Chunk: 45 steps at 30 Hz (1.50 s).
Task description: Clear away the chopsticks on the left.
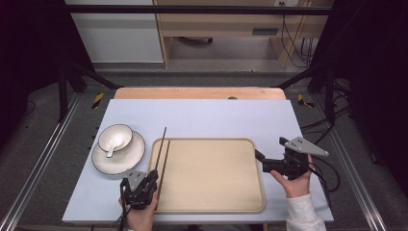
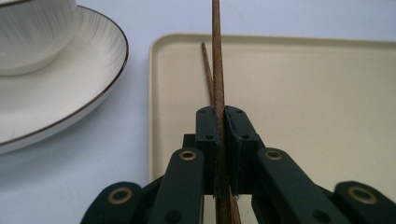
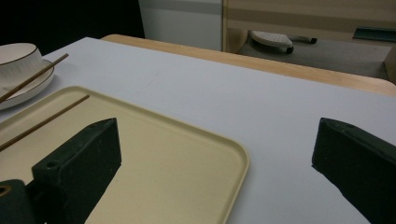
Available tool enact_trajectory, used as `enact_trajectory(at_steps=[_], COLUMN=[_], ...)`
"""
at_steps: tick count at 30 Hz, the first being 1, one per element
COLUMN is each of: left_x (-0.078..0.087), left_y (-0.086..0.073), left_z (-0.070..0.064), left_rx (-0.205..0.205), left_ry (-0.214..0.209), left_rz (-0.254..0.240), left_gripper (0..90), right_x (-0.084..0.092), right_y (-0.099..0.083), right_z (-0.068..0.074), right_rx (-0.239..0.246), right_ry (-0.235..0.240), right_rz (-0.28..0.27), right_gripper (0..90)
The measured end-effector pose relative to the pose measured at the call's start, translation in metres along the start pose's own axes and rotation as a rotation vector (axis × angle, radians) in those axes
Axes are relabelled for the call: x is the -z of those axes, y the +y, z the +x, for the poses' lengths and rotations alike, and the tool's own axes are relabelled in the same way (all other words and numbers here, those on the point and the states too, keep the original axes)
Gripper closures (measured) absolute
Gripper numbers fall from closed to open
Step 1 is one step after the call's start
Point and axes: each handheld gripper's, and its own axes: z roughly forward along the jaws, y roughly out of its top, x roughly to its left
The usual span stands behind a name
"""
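Chopsticks lie by the beige tray's (image 1: 211,202) left edge: one chopstick (image 2: 218,88) is pinched between the closed jaws of the left gripper (image 2: 219,140), raised over the tray's left rim, while the second chopstick (image 1: 164,161) rests just inside that rim. Left of the tray sits a white bowl (image 1: 115,137) on a plate (image 1: 127,161). Right gripper (image 3: 215,154) hovers at the tray's right edge, jaws wide apart, holding nothing.

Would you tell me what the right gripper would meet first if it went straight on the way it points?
Probably the tray: the open right gripper points at its right rim.
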Motion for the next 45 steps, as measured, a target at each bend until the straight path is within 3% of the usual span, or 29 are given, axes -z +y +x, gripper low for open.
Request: enact_trajectory(at_steps=[24,45], left_x=[-0.012,-0.013], left_y=[-0.016,-0.013], left_z=[0.001,0.001], left_rx=[0.006,-0.005], left_ry=[0.047,0.057], left_rz=[0.094,0.109], left_gripper=[84.2,83.4], right_x=[-0.003,-0.002], right_y=[-0.001,-0.001], right_z=[0.001,0.001], right_rx=[0.006,0.003], right_ry=[-0.006,-0.005], right_rz=[0.013,0.009], right_gripper=[1.7,1.4])
